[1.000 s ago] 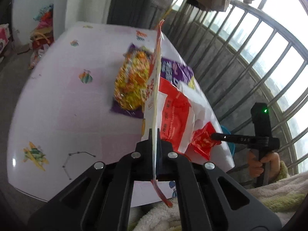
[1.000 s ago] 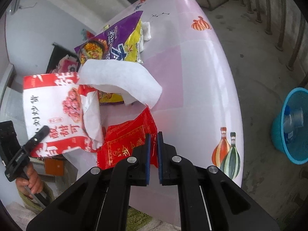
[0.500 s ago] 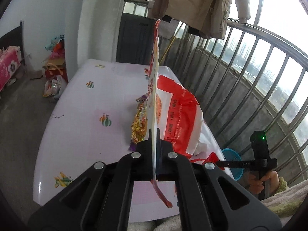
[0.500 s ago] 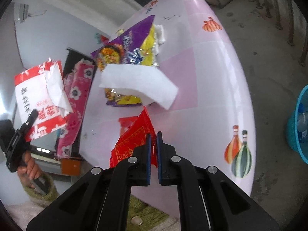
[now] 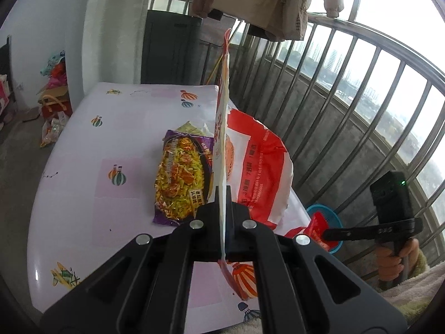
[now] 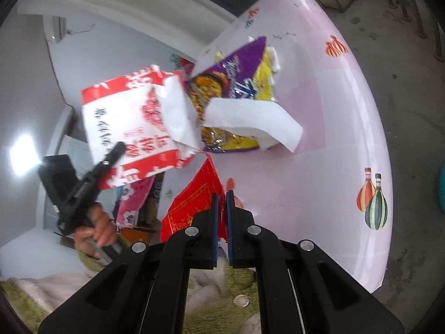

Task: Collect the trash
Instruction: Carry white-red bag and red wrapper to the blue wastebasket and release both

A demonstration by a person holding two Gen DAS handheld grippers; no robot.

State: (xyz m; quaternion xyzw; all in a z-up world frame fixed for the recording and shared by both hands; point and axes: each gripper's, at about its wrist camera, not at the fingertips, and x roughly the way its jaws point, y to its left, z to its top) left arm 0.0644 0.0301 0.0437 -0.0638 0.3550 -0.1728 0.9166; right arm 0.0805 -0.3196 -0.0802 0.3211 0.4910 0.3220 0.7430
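Left hand-held gripper (image 5: 224,208) clamps red-white bag (image 5: 261,172) edge-on above desk (image 5: 83,194). Right hand-held gripper (image 6: 219,217) pinches red wrapper (image 6: 192,203), lower part hidden, off the near desk edge. Purple packet (image 6: 236,83) mid-desk, partly under tissue (image 6: 250,117).

Left gripper (image 5: 224,194) raised, jaws clamped edge-on. Right gripper (image 6: 221,203) lower at the person's right, jaws pinched nearly closed. Both held by bare hands (image 6: 96,229).
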